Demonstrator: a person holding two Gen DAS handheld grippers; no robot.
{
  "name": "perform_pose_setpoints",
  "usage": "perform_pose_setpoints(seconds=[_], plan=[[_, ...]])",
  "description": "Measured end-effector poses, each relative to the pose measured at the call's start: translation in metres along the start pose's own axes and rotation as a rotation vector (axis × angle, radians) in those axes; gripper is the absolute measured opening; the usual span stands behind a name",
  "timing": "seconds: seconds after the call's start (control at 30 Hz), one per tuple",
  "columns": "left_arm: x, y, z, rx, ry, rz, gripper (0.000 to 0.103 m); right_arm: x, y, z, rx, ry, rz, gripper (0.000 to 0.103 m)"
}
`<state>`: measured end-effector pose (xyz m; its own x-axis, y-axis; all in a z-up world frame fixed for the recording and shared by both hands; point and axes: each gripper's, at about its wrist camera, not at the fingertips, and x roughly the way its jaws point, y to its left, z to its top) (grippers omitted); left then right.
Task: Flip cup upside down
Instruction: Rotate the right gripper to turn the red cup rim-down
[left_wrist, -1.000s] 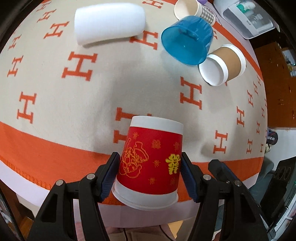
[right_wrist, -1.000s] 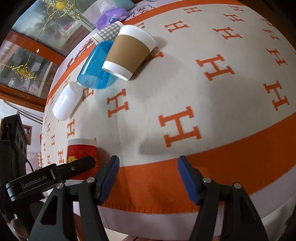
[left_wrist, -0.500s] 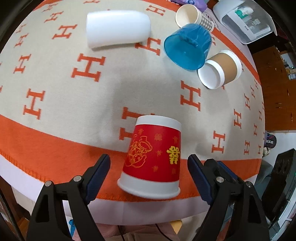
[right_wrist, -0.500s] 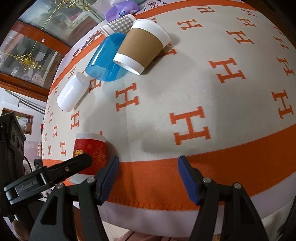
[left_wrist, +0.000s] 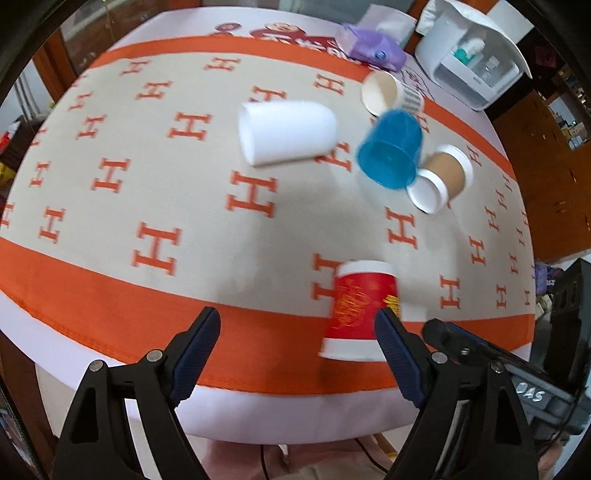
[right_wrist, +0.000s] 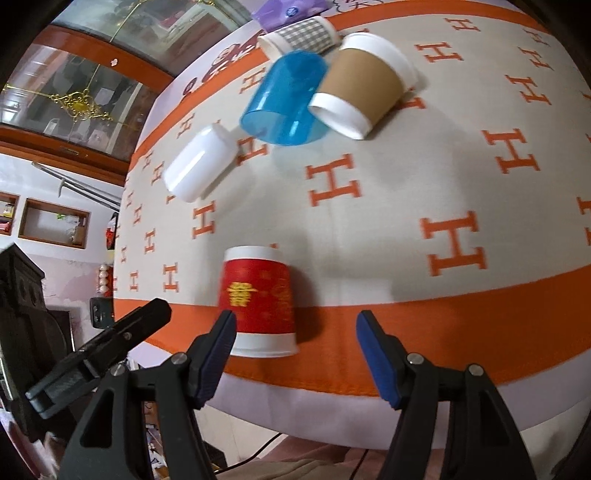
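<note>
A: Where's the red cup (left_wrist: 364, 306) on my feed?

B: I see it standing mouth-down on the orange band of the cloth (left_wrist: 110, 258), near the front edge of the bench (left_wrist: 258, 417), white base on top. In my right wrist view the same cup (right_wrist: 258, 301) sits just ahead of the right gripper's left finger.

A: And my left gripper (left_wrist: 299, 350)?

B: Its fingers are spread wide with nothing between them; the cup stands off to their right, just past one blue pad. My right gripper (right_wrist: 295, 354) is also spread wide and empty.

A: Anything else on the bench?

B: Farther back I see a white cup (left_wrist: 286, 133), a blue cup (left_wrist: 391, 151), a brown cup (left_wrist: 441, 179) and a checked cup (left_wrist: 389, 92), all lying on their sides. The blue one touches the brown one.
</note>
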<state>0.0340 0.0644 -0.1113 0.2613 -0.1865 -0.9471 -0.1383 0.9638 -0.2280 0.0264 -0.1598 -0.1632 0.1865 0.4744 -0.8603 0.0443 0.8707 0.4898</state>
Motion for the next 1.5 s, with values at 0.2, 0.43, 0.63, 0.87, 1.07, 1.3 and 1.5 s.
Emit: perform_pose_setpoints(seconds=[0.2,0.43,0.63,0.87,1.07,1.3,1.5], plan=[[0.011,0.021,0.005,-0.003,-0.037,0.070,0.084,0.016,0.013,0.008,0.019,0.030,0.025,0.068],[0.024,0.035,0.003,-0.012,-0.071,0.105,0.084,0.039,0.019,0.018,0.033,0.076,0.020,0.068],[0.031,0.038,0.003,0.002,-0.076,0.102,0.084,0.055,0.018,0.023,0.054,0.109,0.029,0.068],[0.038,0.036,0.003,0.013,-0.066,0.105,0.084,0.065,0.024,0.026,0.021,0.129,0.026,0.068],[0.041,0.033,0.010,0.029,-0.068,0.106,0.084,0.060,0.023,0.029,0.008,0.125,0.024,0.061],[0.037,0.022,0.021,0.074,-0.085,0.106,0.084,0.040,0.029,0.038,-0.035,0.042,0.009,0.057],[0.028,0.017,0.031,0.095,-0.125,0.120,0.084,0.017,0.043,0.049,-0.129,-0.142,-0.031,0.057]])
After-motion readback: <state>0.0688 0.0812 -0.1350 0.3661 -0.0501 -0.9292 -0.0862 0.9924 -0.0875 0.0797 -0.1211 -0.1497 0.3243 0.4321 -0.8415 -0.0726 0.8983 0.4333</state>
